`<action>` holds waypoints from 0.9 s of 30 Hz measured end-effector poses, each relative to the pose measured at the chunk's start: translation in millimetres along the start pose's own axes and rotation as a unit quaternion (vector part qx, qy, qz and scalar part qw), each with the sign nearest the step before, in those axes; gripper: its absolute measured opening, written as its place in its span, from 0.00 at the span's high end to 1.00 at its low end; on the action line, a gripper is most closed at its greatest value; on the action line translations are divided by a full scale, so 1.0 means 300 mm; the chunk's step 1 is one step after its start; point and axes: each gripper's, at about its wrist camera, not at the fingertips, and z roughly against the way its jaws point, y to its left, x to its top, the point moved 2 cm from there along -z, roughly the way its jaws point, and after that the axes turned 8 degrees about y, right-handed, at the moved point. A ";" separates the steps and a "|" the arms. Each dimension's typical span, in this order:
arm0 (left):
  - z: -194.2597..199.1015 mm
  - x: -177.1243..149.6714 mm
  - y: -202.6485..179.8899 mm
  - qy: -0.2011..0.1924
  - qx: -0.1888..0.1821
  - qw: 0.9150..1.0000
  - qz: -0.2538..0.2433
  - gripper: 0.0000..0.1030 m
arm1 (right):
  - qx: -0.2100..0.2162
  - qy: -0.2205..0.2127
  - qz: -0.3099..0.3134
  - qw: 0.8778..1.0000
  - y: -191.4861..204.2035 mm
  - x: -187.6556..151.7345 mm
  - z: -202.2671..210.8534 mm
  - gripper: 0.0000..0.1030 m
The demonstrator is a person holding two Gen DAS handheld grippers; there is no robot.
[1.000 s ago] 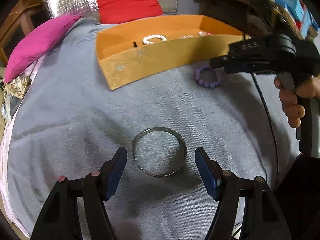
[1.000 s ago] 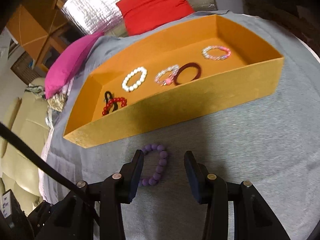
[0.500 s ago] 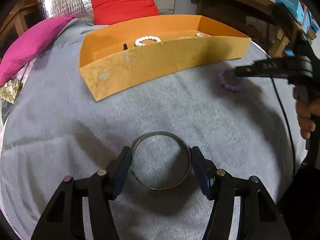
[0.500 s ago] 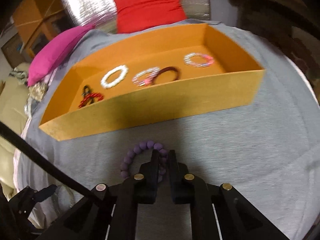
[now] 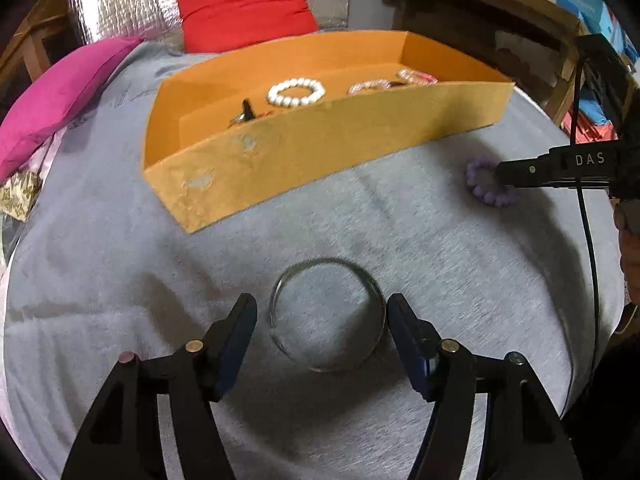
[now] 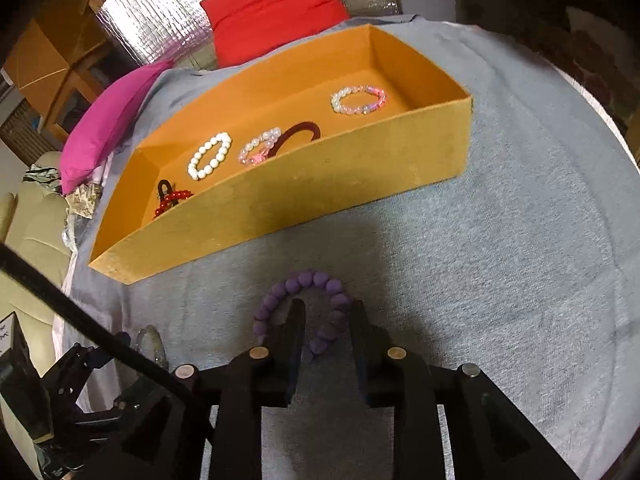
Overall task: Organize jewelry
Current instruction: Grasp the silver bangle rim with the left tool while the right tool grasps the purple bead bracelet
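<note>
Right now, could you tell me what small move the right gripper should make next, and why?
Probably close again. The right gripper has its jaws opening, with one side of the purple bead bracelet between them, and the bracelet lies on the grey cloth outside the orange tray. A firm pinch would let it lift.

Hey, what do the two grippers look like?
Both grippers, left and right, are black, each with two angular fingers fixed by round metal pins. The left's pads look dark blue. The right's body carries white letters "DAS" and a black cable.
</note>
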 end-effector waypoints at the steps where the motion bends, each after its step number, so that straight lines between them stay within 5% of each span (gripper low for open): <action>1: -0.005 -0.007 0.009 0.005 -0.002 1.000 0.003 0.34 | -0.001 0.009 -0.004 1.000 -0.002 -0.003 -0.012 0.70; 11: -0.018 -0.027 0.049 0.016 -0.030 0.999 0.030 0.33 | -0.036 0.000 0.015 0.999 0.028 -0.018 -0.049 0.62; 23: -0.040 0.003 0.008 0.019 -0.027 0.999 0.034 0.23 | 0.103 0.005 -0.071 0.992 -0.105 -0.007 -0.018 0.57; 27: -0.039 0.017 0.002 0.015 -0.023 0.999 0.036 0.23 | 0.082 0.000 -0.062 0.995 -0.096 -0.012 -0.009 0.67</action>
